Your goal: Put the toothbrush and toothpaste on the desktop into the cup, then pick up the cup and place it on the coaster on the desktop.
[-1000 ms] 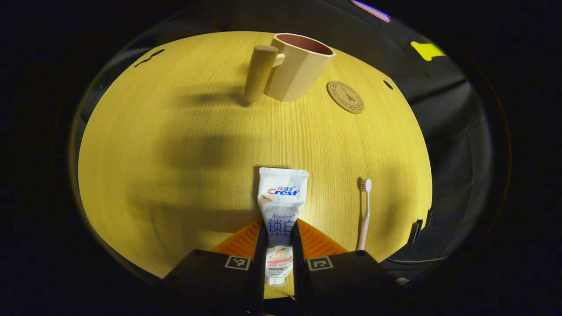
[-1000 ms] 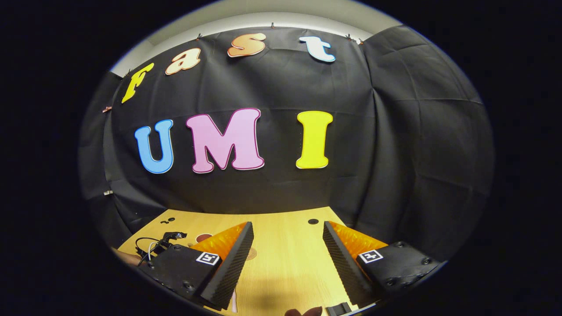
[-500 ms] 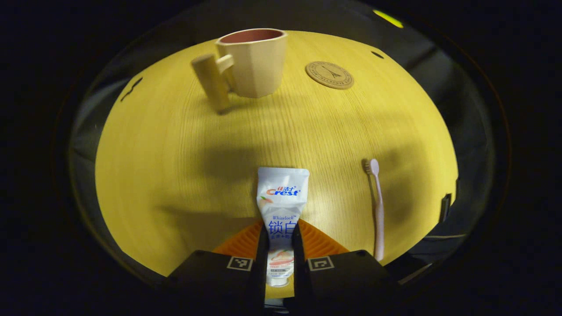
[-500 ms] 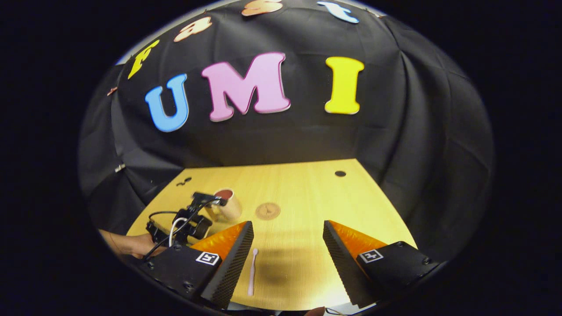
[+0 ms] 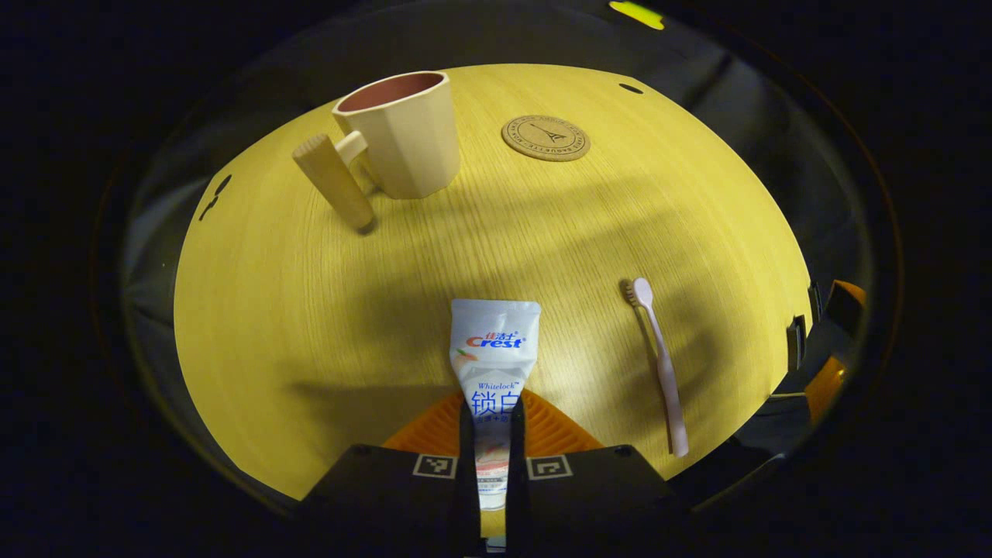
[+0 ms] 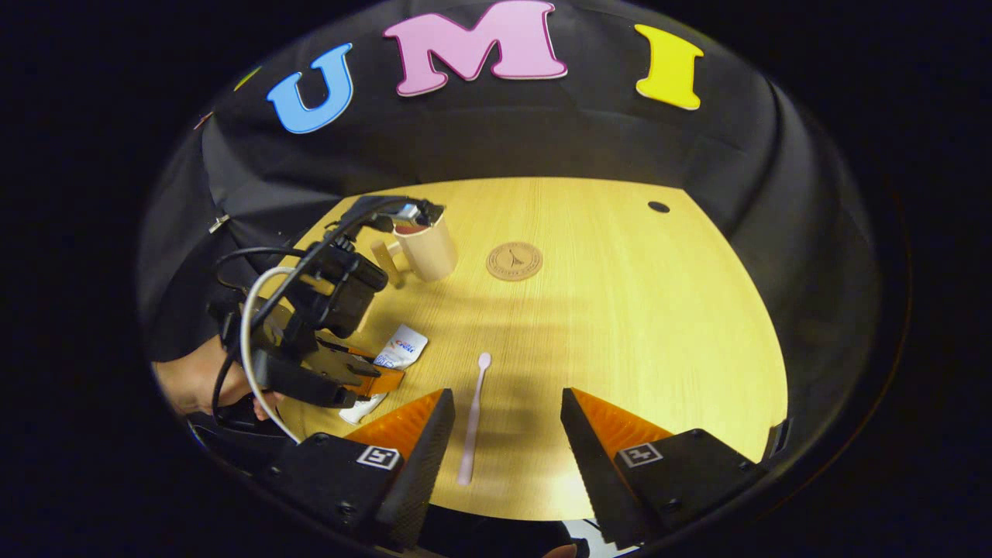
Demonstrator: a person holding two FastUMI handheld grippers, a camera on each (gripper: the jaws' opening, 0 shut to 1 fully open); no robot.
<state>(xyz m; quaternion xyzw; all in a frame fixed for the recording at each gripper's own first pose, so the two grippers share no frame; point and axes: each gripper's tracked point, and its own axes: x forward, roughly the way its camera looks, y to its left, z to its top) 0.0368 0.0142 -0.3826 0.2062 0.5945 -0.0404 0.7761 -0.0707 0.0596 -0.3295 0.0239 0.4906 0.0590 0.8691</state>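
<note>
Between left gripper (image 5: pixel 491 434) fingers, Crest-branded toothpaste (image 5: pixel 493 353), cup (image 5: pixel 404 133) beyond

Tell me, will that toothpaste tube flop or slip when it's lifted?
Probably a little floppy: the toothpaste is a soft flat tube, held by the left gripper near its cap end, so the wide crimped end may droop. It looks small and likely light. Slipping seems unlikely, since both fingers pinch it tightly.
</note>
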